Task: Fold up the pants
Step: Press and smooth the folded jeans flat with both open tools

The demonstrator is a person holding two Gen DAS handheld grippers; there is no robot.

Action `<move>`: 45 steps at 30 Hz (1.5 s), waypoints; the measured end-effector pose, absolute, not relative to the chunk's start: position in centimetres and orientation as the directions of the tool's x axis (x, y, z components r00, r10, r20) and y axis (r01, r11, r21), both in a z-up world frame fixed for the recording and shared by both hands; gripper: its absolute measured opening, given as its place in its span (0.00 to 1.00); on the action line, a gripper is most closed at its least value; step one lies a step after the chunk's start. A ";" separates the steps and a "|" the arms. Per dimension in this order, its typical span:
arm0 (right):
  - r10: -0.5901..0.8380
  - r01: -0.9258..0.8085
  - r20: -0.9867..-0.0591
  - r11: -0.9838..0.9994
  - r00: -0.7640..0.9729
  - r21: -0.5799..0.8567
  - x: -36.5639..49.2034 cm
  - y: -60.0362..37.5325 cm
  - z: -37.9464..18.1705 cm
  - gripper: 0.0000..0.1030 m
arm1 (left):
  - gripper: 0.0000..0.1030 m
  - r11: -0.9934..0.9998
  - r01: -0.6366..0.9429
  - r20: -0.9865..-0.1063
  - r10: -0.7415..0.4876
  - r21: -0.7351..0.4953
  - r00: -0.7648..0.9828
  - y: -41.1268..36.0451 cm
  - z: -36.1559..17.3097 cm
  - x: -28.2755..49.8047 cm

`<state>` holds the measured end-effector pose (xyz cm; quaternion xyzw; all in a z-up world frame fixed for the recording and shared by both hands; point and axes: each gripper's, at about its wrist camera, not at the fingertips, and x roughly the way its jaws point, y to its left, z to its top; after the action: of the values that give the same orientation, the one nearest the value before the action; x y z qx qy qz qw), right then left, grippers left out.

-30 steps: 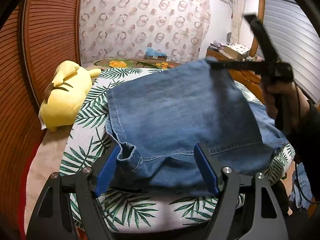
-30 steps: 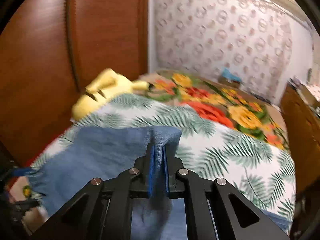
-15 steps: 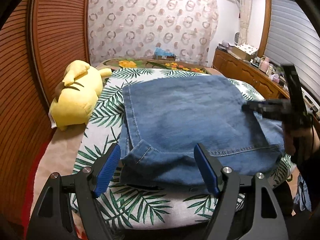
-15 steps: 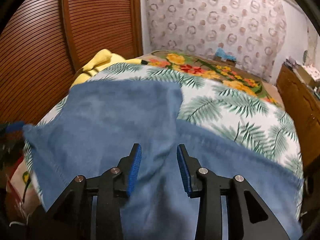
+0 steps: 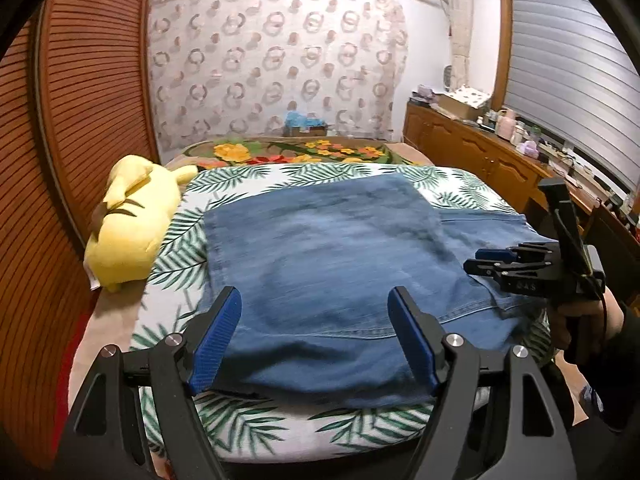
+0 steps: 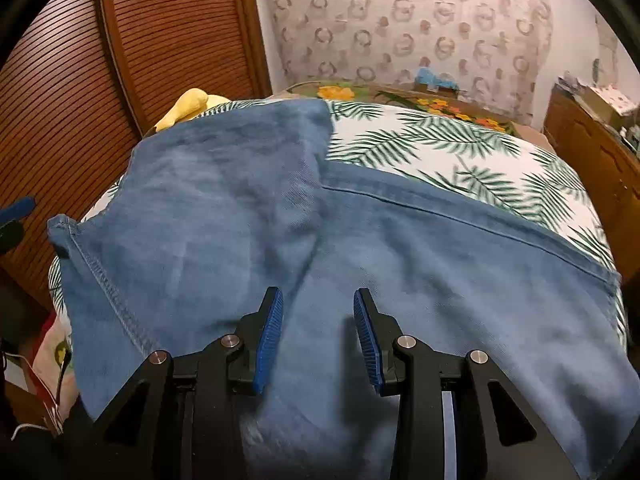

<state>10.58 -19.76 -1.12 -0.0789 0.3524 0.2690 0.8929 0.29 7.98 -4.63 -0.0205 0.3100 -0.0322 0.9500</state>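
Blue jeans (image 5: pixel 328 264) folded over, flat on leaf-print bed (image 5: pixel 248 432). Left tongs (image 5: pixel 314 344) spread wide above near edge, empty. Right tongs (image 6: pixel 318 336) parted over denim, pinching nothing. Yellow plush toy (image 5: pixel 128 236) beside pants.

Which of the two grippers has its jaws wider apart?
The left gripper: its jaws stand wide over the jeans. The right gripper has a narrower gap and holds nothing.
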 end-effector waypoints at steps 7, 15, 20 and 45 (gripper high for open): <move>0.381 -0.475 -0.640 0.880 0.668 0.028 6.6 -24.2 -0.4 0.37 | 0.74 0.995 0.087 -0.592 -0.104 -0.058 0.799 5.8 -4.9 1.5; 0.290 -0.328 -0.607 0.943 0.739 0.051 3.7 -31.7 0.7 0.45 | 0.74 0.987 0.144 -0.622 -0.153 -0.065 0.768 3.1 -6.6 2.8; 0.218 -0.236 -0.604 0.971 0.767 0.051 2.5 -35.4 0.4 0.46 | 0.74 0.984 0.159 -0.656 -0.169 -0.075 0.736 1.8 -8.2 3.7; 0.093 -0.125 -0.664 0.992 0.742 0.000 3.7 -36.2 -1.1 0.50 | 0.79 0.987 0.151 -0.682 -0.151 -0.060 0.716 1.0 -12.5 4.4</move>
<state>3.73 -36.19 -1.15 -0.0221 0.3542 0.0584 0.9331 4.44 1.03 -12.51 0.0002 0.3681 -0.0815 0.9262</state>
